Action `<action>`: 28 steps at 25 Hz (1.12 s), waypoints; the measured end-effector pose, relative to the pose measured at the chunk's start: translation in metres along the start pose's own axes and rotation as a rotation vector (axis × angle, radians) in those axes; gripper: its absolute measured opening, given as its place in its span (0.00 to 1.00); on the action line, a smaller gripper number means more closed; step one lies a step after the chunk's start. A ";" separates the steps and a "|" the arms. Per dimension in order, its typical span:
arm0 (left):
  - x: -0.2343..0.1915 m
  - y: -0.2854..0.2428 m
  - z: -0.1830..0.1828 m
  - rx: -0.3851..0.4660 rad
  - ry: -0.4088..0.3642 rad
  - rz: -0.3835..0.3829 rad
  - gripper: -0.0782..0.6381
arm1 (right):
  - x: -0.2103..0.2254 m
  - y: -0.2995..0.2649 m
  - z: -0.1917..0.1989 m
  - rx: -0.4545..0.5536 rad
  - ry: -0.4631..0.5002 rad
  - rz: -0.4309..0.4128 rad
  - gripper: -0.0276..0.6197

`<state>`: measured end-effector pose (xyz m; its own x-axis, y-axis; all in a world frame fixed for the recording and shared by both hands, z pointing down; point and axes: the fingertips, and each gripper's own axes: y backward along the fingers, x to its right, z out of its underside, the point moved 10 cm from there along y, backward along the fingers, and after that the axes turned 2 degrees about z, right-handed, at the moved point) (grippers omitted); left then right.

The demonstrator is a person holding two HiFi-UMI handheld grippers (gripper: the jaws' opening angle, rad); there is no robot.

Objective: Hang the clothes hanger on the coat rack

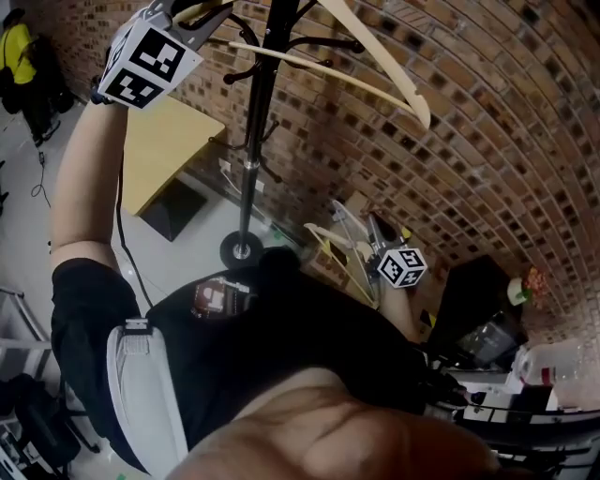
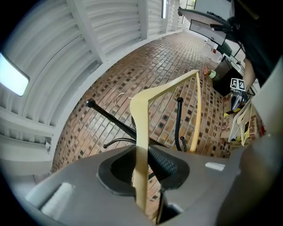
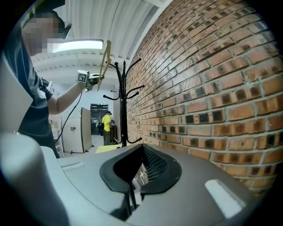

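A pale wooden hanger (image 1: 375, 89) is raised at the top of the head view, level with the crown of the black coat rack (image 1: 258, 122). My left gripper (image 1: 208, 17) is shut on one arm of it. In the left gripper view that arm (image 2: 141, 145) runs up between the pads, with the rack's pole (image 2: 112, 120) and hooks (image 2: 178, 119) just behind. The hanger's wire hook (image 2: 118, 98) is beside the pole; I cannot tell if they touch. My right gripper (image 1: 380, 239) is low by the brick wall, its jaws slightly apart around nothing (image 3: 135, 172). It looks towards the rack (image 3: 123, 101).
More pale hangers (image 1: 342, 253) lie under my right gripper beside the brick wall (image 1: 469, 141). The rack's round base (image 1: 242, 248) stands on the floor by a yellow table (image 1: 164, 141). A person in yellow (image 3: 106, 126) stands far off. A cluttered desk (image 1: 525, 366) is at right.
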<state>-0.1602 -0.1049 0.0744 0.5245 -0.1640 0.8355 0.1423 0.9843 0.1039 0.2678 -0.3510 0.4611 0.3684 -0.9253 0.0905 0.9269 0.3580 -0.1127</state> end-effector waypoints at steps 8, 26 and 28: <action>-0.024 -0.030 0.010 -0.034 0.020 0.036 0.23 | 0.006 -0.024 -0.033 0.030 0.022 -0.027 0.06; -0.029 -0.055 0.045 -0.115 0.065 0.152 0.23 | -0.025 -0.097 -0.228 0.171 0.237 -0.189 0.06; -0.026 -0.055 0.047 -0.117 0.076 0.172 0.23 | -0.031 -0.101 -0.237 0.175 0.261 -0.204 0.06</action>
<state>-0.2213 -0.1512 0.0725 0.6106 -0.0026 0.7919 0.1388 0.9849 -0.1038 0.1455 -0.3882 0.2348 0.1650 -0.9725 -0.1644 0.9859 0.1581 0.0545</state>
